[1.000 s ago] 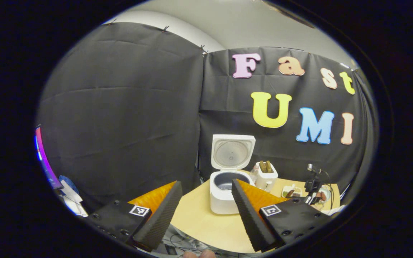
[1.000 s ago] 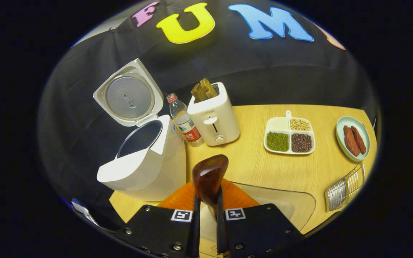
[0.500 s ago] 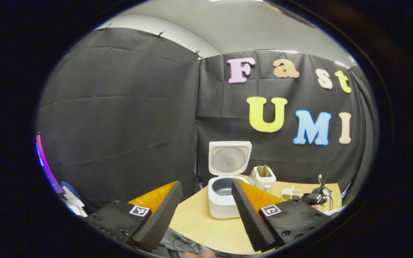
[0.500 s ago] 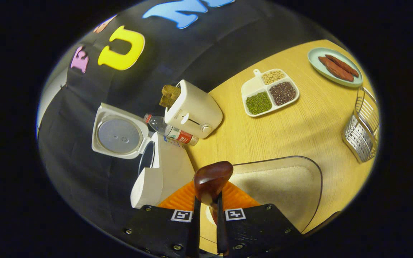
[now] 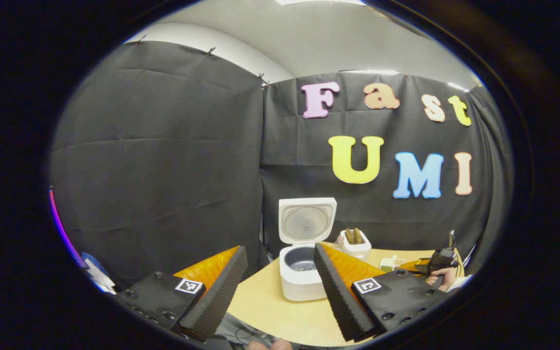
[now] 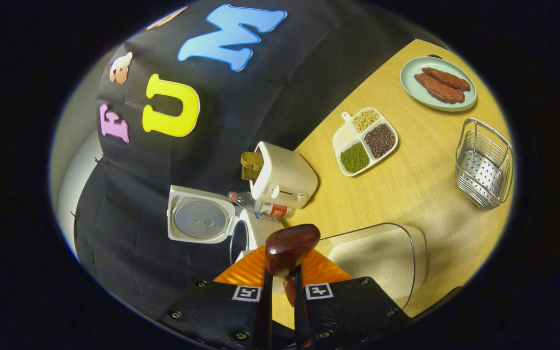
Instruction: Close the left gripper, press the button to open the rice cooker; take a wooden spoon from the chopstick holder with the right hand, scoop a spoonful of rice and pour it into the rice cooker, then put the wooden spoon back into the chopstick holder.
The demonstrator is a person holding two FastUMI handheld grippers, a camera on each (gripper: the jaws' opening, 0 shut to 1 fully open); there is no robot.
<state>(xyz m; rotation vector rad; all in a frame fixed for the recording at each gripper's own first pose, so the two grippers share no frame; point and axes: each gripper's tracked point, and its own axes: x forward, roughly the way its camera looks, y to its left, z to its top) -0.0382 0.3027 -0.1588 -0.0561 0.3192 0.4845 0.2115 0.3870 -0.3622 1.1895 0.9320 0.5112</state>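
Wooden table [image 6: 421, 184] against black cloth; right tongs [image 6: 280, 296] clamp wooden spoon [image 6: 289, 245], left tongs [image 5: 280, 287] gape.

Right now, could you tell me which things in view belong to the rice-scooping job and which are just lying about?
Job:
- rice cooker, lid open
- wooden spoon, in the right gripper
- clear rice container
- wire chopstick holder

Lying about:
- toaster
- water bottle
- divided bean dish
- green plate
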